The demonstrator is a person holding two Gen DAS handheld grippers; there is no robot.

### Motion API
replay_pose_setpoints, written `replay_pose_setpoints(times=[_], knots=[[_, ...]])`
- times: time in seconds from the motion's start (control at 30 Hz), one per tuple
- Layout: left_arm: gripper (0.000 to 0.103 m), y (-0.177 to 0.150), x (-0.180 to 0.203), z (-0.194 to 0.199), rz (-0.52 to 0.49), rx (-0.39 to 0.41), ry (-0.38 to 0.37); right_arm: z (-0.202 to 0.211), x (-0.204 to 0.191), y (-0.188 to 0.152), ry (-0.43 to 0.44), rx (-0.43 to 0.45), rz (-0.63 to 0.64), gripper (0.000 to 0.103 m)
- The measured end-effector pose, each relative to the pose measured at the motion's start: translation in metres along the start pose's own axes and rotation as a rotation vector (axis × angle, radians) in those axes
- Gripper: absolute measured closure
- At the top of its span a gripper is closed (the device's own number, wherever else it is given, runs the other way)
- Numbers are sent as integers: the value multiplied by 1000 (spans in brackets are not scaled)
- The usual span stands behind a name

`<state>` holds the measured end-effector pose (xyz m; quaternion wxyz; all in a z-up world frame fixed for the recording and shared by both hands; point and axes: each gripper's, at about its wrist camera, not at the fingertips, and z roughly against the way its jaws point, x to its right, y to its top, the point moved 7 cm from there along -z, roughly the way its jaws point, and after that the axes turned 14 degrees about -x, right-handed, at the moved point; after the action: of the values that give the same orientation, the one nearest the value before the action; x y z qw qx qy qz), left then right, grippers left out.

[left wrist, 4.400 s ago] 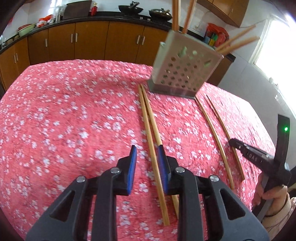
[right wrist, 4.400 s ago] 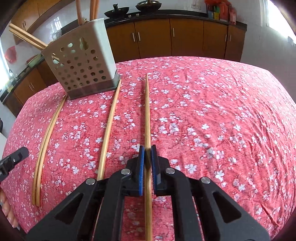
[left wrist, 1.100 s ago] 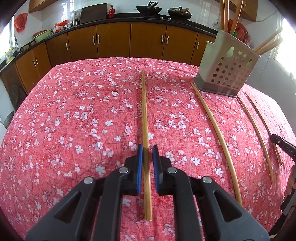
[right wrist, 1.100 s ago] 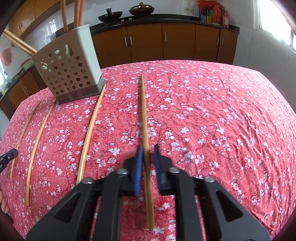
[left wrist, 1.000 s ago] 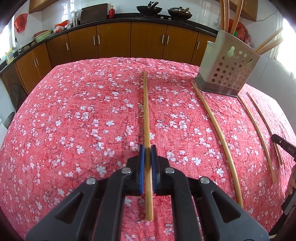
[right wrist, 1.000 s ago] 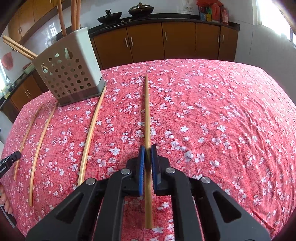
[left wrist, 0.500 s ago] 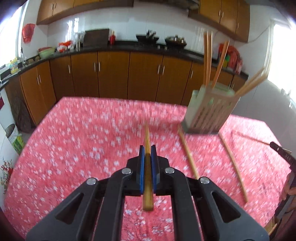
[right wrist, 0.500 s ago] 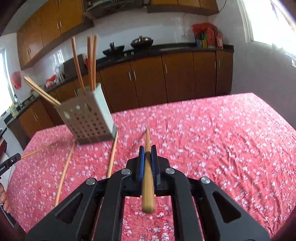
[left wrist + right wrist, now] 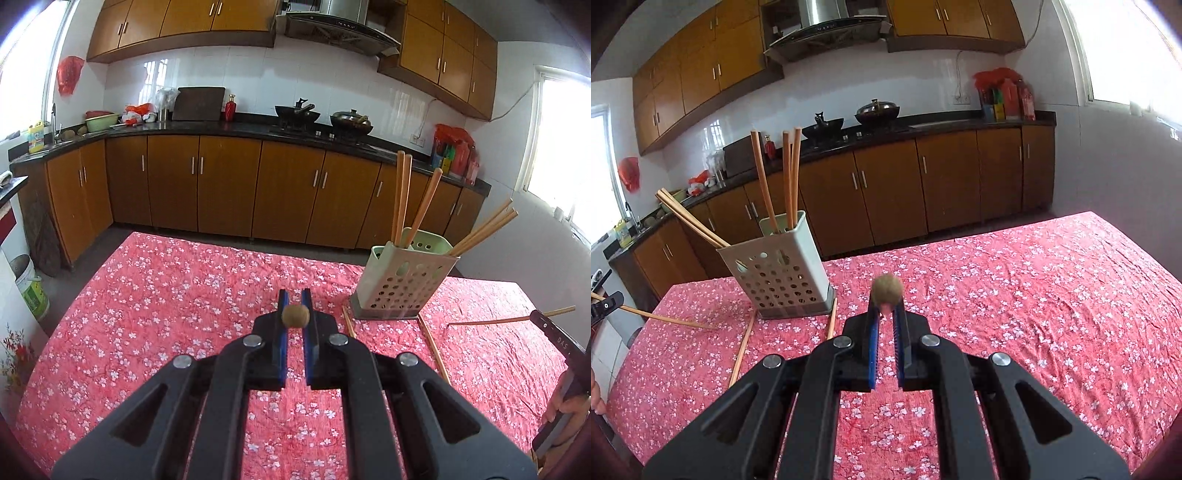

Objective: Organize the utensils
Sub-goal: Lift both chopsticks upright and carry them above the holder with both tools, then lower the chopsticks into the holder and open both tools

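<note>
My left gripper (image 9: 294, 306) is shut on a wooden chopstick (image 9: 295, 316), seen end-on, lifted above the red floral tablecloth (image 9: 166, 302). My right gripper (image 9: 886, 310) is shut on another chopstick (image 9: 885, 291), also end-on and lifted. The perforated pale green utensil holder (image 9: 402, 284) stands on the table with several chopsticks in it; it also shows in the right wrist view (image 9: 779, 273). Two chopsticks (image 9: 434, 347) lie on the cloth beside the holder. The right gripper and its chopstick (image 9: 513, 318) show at the right edge of the left wrist view.
Brown kitchen cabinets (image 9: 221, 184) and a counter with woks (image 9: 295, 112) run behind the table. The table's far edge (image 9: 229, 251) drops to the floor. A bucket (image 9: 33, 291) stands on the floor at the left.
Both grippers closed on chopsticks lying on the cloth, then lifted them and tilted up, so each stick now points at its camera and the kitchen fills the view.
</note>
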<state>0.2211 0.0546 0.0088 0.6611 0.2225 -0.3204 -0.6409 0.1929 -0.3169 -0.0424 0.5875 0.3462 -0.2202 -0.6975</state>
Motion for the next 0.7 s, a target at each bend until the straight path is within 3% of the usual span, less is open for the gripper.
replay_pose_setpoints(times=[0.2,0.37,0.7], knots=[[95,1,1,-2,-4,3,1,7,-4,3,3,14,6,95],[95,12,10,11,-13,31,-36,22,-17,18,61,56,4,95],[95,60,60,51,-55,147,-148,83,-82,69,191,238,126,95]])
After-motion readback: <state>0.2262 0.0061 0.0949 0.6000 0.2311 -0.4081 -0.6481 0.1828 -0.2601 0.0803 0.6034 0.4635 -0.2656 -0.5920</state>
